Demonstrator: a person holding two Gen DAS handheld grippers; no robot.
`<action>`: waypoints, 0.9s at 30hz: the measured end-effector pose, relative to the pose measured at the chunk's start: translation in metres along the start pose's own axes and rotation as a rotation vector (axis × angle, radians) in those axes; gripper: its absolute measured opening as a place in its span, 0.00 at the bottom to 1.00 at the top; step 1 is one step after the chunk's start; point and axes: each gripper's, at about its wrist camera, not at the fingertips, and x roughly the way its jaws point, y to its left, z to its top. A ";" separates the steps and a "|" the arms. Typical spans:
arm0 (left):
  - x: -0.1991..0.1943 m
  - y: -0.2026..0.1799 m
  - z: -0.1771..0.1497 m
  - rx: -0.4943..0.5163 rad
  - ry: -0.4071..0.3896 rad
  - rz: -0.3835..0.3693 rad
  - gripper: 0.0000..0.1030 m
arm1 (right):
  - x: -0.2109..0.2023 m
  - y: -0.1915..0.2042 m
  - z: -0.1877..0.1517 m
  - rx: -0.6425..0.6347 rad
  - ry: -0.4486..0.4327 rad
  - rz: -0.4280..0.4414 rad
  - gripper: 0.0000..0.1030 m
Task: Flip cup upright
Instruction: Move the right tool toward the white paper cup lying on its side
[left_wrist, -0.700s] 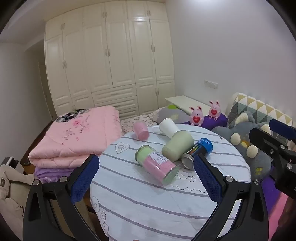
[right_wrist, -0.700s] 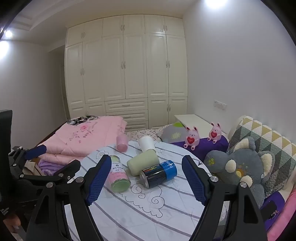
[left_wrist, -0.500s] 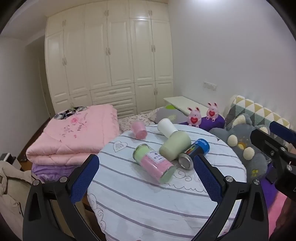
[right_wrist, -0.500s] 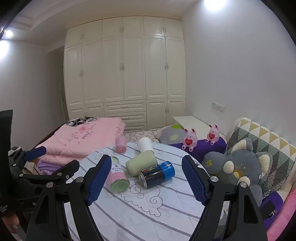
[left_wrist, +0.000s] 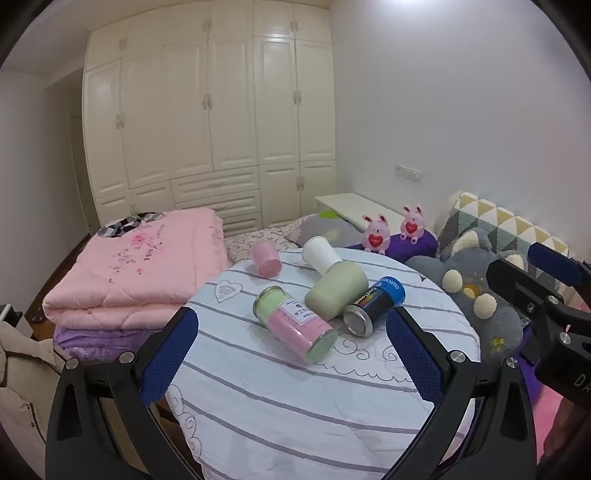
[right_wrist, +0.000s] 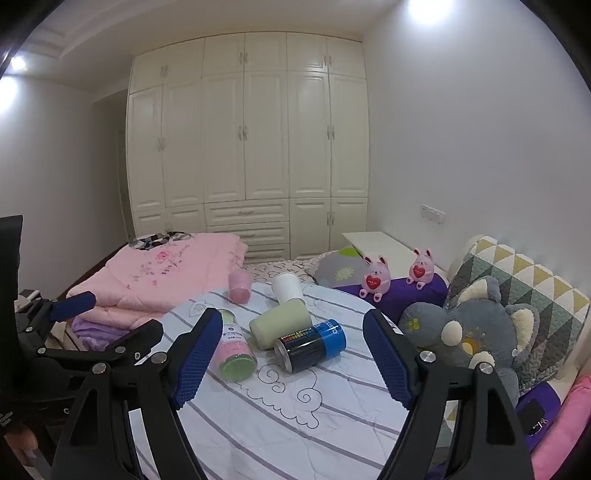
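Several cups lie on their sides on a round table with a striped cloth (left_wrist: 280, 398) (right_wrist: 332, 406): a pink-and-green cup (left_wrist: 295, 325) (right_wrist: 234, 350), a pale green cup (left_wrist: 337, 295) (right_wrist: 280, 325), a white cup (left_wrist: 319, 254) (right_wrist: 287, 287), a small pink cup (left_wrist: 265, 258) (right_wrist: 240, 286) and a black-and-blue can (left_wrist: 373, 306) (right_wrist: 312, 345). My left gripper (left_wrist: 291, 350) is open and empty, short of the cups. My right gripper (right_wrist: 288, 354) is open and empty, with the can seen between its fingers but farther off.
A folded pink quilt (left_wrist: 136, 266) lies on the bed to the left. A grey plush toy (right_wrist: 476, 332) and two pink bunny toys (right_wrist: 375, 277) sit at the right. A white wardrobe (right_wrist: 247, 147) fills the back wall. The other gripper shows at each view's edge (left_wrist: 546, 288) (right_wrist: 74, 332).
Both views have tilted up slightly and the table sits a little lower in frame. The cups have not moved. Both grippers stay open.
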 end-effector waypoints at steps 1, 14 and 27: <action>0.000 0.001 -0.001 -0.002 0.000 -0.003 1.00 | 0.000 0.000 0.001 -0.001 0.002 0.000 0.78; 0.004 -0.001 -0.002 -0.006 0.006 -0.016 1.00 | 0.011 0.000 0.002 -0.005 0.021 0.000 0.78; 0.018 0.002 0.003 -0.003 0.020 -0.014 1.00 | 0.028 0.000 0.005 -0.006 0.041 -0.002 0.78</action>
